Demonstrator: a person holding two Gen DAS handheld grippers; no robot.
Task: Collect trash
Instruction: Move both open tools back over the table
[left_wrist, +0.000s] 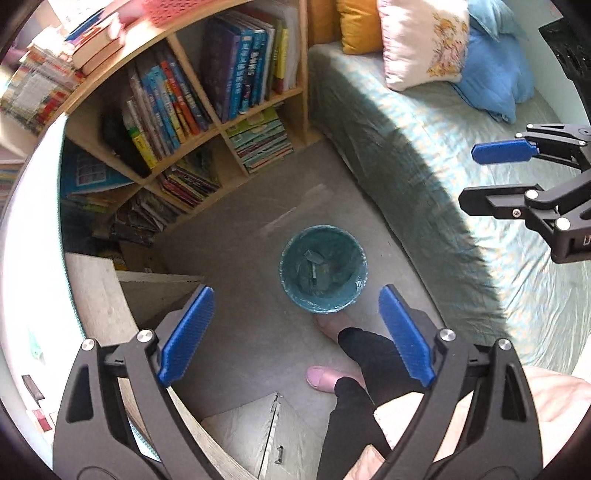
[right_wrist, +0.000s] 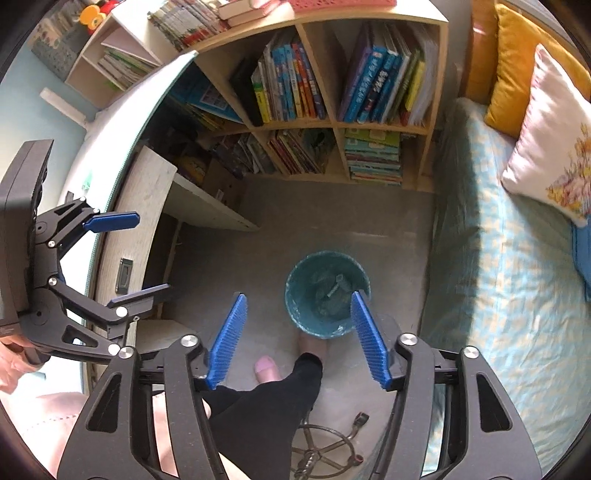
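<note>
A round bin with a teal liner stands on the grey floor and holds several crumpled scraps of trash. It also shows in the right wrist view. My left gripper is open and empty, held high above the floor just short of the bin. My right gripper is open and empty, above the bin's near rim. Each gripper shows in the other's view: the right one at the right edge, the left one at the left edge, both open.
A wooden bookshelf full of books stands behind the bin. A bed with pillows lies to the right. A white desk with drawers is on the left. The person's legs and feet and a chair base are below.
</note>
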